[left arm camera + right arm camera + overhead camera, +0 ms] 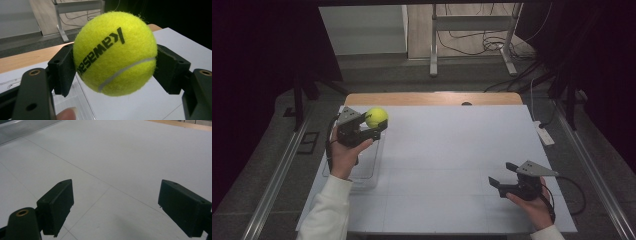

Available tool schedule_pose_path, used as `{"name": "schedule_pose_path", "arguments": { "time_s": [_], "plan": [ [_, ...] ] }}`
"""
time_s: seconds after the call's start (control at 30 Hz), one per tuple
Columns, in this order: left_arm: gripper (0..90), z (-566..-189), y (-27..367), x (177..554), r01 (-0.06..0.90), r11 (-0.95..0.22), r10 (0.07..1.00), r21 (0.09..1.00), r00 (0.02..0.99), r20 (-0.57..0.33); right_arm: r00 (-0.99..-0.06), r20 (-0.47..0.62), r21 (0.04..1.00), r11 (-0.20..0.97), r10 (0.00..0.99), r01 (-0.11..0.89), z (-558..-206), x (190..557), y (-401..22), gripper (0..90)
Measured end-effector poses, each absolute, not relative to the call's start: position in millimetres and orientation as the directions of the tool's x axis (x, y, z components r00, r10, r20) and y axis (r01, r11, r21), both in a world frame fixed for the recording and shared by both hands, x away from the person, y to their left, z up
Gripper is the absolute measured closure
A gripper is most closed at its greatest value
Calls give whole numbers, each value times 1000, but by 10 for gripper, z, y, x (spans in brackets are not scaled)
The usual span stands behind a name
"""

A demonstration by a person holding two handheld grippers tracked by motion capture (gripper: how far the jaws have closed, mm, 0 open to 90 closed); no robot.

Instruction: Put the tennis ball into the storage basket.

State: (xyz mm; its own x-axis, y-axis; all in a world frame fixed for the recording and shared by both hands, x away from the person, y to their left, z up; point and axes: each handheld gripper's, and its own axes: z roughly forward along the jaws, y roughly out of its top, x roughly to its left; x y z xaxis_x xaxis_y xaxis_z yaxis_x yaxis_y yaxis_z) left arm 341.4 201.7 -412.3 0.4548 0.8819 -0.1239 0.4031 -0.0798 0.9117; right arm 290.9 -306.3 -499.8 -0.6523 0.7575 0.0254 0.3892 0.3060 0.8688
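The table (452, 165) is the biggest thing before me, its white top spreading wide, with a strip of bare wood along the far edge. Most of that white surface lies open between my two hands, and the middle and far right hold nothing I could bump. Its left edge runs just beside my left sleeve, and its near edge sits under my forearms.

A clear plastic tray (362, 167) rests on the table near the left edge, just under and in front of my left hand (343, 155).

My left gripper (373, 125) is lifted above the far end of that tray, toward the far left corner. Its fingers (62, 70) are closed snugly on the yellow tennis ball (115, 52), one pad pressed to each side, and the ball hangs clear of the table.

My right gripper (503, 176) sits low near the near right corner, well apart from the ball. Its fingers (56, 206) are spread wide with nothing between them, just bare white table beneath.
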Motion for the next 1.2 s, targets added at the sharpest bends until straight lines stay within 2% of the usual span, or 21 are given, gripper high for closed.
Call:
{"name": "schedule_pose_path", "arguments": {
  "time_s": [1.2],
  "plan": [
    [266, -4216, 2320, 3504, 435, -36, 921, 900, 365, -139, -655, 14, 865, 320, 756, 388, -5003, 2908, -3056, 132]
  ]
}}
